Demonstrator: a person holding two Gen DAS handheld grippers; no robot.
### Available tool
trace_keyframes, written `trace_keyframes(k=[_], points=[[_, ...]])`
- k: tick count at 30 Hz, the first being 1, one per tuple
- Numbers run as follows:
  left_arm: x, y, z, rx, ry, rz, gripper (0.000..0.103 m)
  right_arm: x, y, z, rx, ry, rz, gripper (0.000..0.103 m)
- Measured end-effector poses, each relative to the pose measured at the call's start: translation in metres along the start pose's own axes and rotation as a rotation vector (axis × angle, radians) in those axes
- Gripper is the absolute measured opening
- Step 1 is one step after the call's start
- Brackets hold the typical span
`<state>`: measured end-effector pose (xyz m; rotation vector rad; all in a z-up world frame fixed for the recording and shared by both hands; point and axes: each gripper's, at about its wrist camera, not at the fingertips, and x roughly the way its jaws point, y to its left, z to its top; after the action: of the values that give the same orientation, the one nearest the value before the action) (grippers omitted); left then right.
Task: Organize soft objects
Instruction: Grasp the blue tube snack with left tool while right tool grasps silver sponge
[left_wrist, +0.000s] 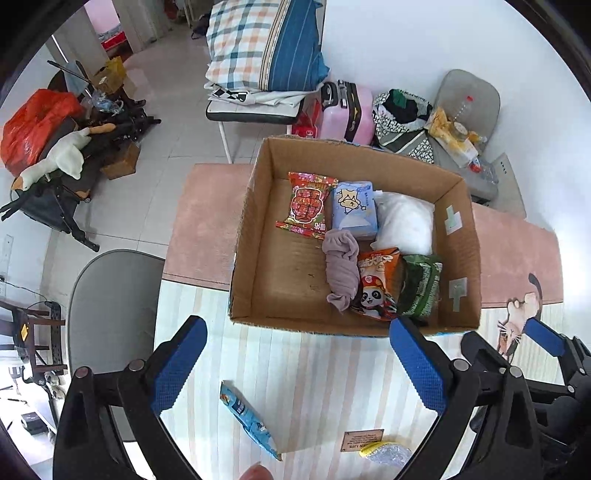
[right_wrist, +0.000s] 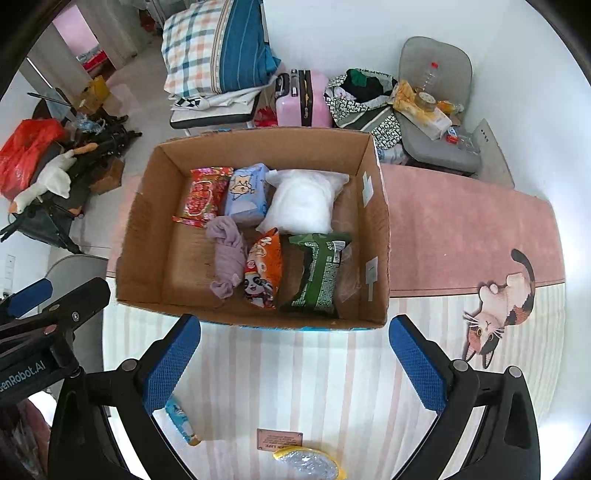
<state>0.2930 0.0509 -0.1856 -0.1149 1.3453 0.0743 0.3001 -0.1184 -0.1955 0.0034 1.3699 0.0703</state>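
Sitting on a table covered by a striped and pink cloth (right_wrist: 332, 387), an open cardboard box (right_wrist: 140, 229) holds the soft things already gathered. Along its far side lie a red snack packet (right_wrist: 205, 195), a pale blue tissue pack (right_wrist: 245, 195) and a white plastic bag (right_wrist: 304, 203), left to right and touching one another. Nearer lie a rolled mauve cloth (right_wrist: 227, 258), an orange panda snack bag (right_wrist: 262, 269) and a green packet (right_wrist: 319, 273), side by side; the left part of the box floor is bare. Outside the box, on the striped cloth at the near edge, a blue packet (left_wrist: 249, 421) lies to the left and a clear bubble-wrap piece with a yellow rim (right_wrist: 306, 461) lies further right, beside a small brown label (right_wrist: 279, 438). Both tongs hang above this near strip, pointing steeply down. The left gripper (left_wrist: 299, 369) has its blue pads spread wide with nothing between them, and the right gripper (right_wrist: 295, 365) stands equally wide and empty. A cat picture (right_wrist: 495, 310) is printed on the cloth to the right.
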Motion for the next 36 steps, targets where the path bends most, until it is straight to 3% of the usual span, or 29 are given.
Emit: trace_keyframes(k=[5,8,13,19,25,28,31,36], points=[[-0.007,0.003,-0.038,0.000,0.019,0.027,0.101,0.000,0.006,-0.033,-0.114,0.063,0.068,0.103],[0.006,0.007,-0.078,0.027,0.053,0.088,0.101,0.020,0.012,-0.083,-0.272,0.159,0.057,0.103],[0.065,0.020,-0.156,0.046,0.256,0.135,0.101,0.085,0.014,-0.169,-0.468,0.370,-0.040,0.103],[0.123,0.051,-0.211,-0.075,0.426,0.114,0.101,0.158,0.004,-0.238,-0.501,0.590,-0.056,0.103],[0.148,0.075,-0.221,-0.169,0.475,0.113,0.101,0.184,-0.007,-0.253,-0.453,0.627,-0.060,0.092],[0.153,0.080,-0.214,-0.181,0.460,0.123,0.101,0.188,-0.009,-0.255,-0.434,0.645,-0.047,0.063],[0.157,0.086,-0.205,-0.216,0.448,0.117,0.101,0.185,-0.011,-0.249,-0.389,0.617,-0.042,0.058],[0.165,0.101,-0.196,-0.302,0.449,0.060,0.101,0.177,-0.034,-0.221,-0.145,0.553,0.018,0.054]])
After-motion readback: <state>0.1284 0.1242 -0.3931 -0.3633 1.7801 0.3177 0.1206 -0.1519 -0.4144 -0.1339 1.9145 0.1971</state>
